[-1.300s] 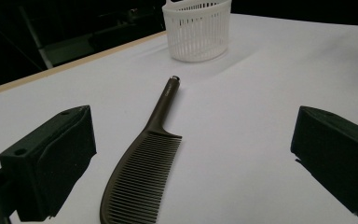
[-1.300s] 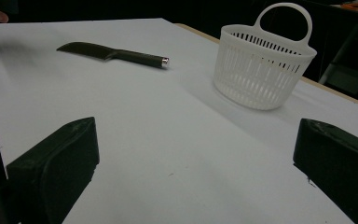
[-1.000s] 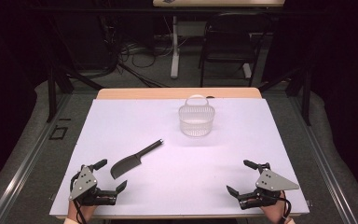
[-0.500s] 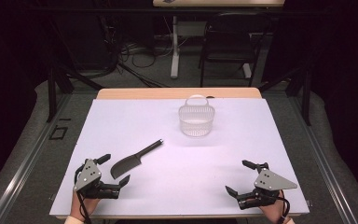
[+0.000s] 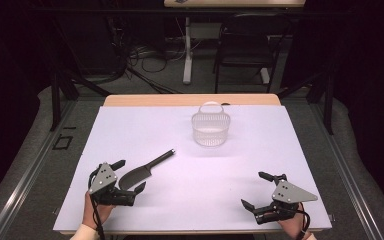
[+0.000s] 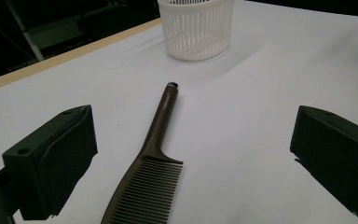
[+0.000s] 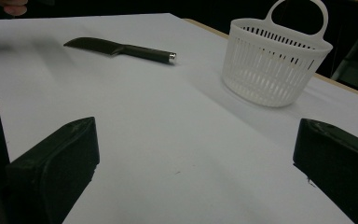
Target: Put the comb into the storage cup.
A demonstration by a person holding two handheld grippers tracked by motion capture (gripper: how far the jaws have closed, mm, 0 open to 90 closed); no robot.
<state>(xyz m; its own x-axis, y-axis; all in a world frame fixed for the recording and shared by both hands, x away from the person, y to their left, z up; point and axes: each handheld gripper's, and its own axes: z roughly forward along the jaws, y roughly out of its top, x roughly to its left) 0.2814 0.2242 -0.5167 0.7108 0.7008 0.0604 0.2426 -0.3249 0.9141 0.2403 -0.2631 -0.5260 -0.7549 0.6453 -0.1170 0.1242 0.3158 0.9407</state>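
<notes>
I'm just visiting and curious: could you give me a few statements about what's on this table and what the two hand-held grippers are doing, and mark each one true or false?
1. The dark plastic comb with a long thin handle lies flat on the white table sheet. True.
2. The comb is inside the white slotted plastic basket. False: it lies on the sheet, apart from the basket.
3. The left gripper has its jaws open, one on each side of the comb's toothed end. True.
4. The right gripper is shut on the basket's handle. False: it is open, near the table's front edge, holding nothing.
5. The basket lies tipped on its side. False: it stands upright.
</notes>
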